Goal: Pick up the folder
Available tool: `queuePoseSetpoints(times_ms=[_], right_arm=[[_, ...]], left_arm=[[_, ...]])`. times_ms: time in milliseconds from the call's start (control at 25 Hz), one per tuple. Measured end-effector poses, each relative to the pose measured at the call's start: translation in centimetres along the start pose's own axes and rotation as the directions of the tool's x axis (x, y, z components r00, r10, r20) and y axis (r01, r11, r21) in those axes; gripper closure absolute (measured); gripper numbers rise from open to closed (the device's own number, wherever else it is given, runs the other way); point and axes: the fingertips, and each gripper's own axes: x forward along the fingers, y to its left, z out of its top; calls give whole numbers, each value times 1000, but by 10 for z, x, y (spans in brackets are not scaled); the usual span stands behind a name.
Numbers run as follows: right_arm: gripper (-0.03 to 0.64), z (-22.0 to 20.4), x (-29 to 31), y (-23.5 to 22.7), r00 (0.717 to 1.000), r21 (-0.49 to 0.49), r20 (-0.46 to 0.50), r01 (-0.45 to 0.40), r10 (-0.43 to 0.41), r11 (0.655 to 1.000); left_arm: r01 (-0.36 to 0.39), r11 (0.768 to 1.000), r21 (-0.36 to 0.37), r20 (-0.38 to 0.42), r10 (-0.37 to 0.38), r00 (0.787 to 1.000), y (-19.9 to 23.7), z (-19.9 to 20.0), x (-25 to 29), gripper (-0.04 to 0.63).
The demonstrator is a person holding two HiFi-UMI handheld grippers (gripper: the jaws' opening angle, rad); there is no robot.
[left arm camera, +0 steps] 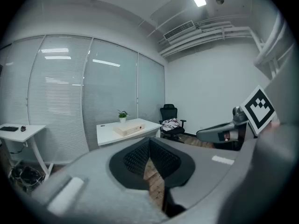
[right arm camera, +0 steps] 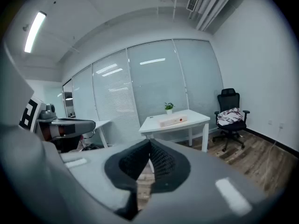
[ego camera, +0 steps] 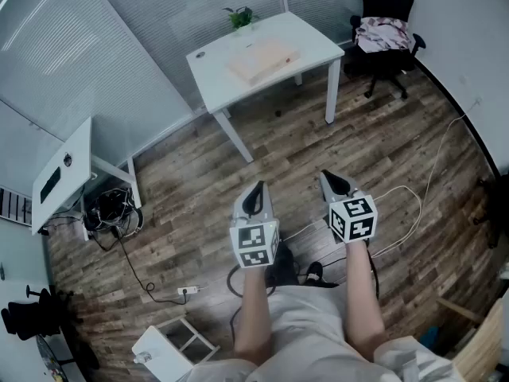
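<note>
Head view shows the left gripper (ego camera: 256, 188) and the right gripper (ego camera: 328, 177) side by side, held out low over the wooden floor (ego camera: 199, 205). Each has its fingers pressed together with nothing between them, and each gripper view shows the dark pads meeting at the tips.

Well ahead of both sets of fingertips, across bare boards, stands the white table (ego camera: 318, 48). The folder (ego camera: 261, 59), a pale flat slab, lies on the tabletop, closer to the left gripper's line than the right's and far out of reach. Beyond it, at the table's back edge, sits a small potted plant (ego camera: 240, 16). Farther off past the right fingers is a black office chair (ego camera: 384, 22) with cloth on its seat.

I judge this to be the approach step, barely started. The next move calls for walking up to the table, parting the fingers, and bringing them to an edge of the folder.
</note>
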Motion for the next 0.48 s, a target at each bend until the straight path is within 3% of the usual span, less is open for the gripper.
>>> queuePoseSetpoints(times_ms=[320, 480], right_arm=[[615, -7, -5, 12, 1000, -13, -7, -21, 21, 1000], [615, -6, -12, 5, 999, 57, 24, -23, 21, 998]], left_arm=[[-13, 1000, -1, -3, 13, 1000, -1, -7, -14, 588], [-24, 999, -41, -4, 24, 1000, 1, -10, -18, 588]])
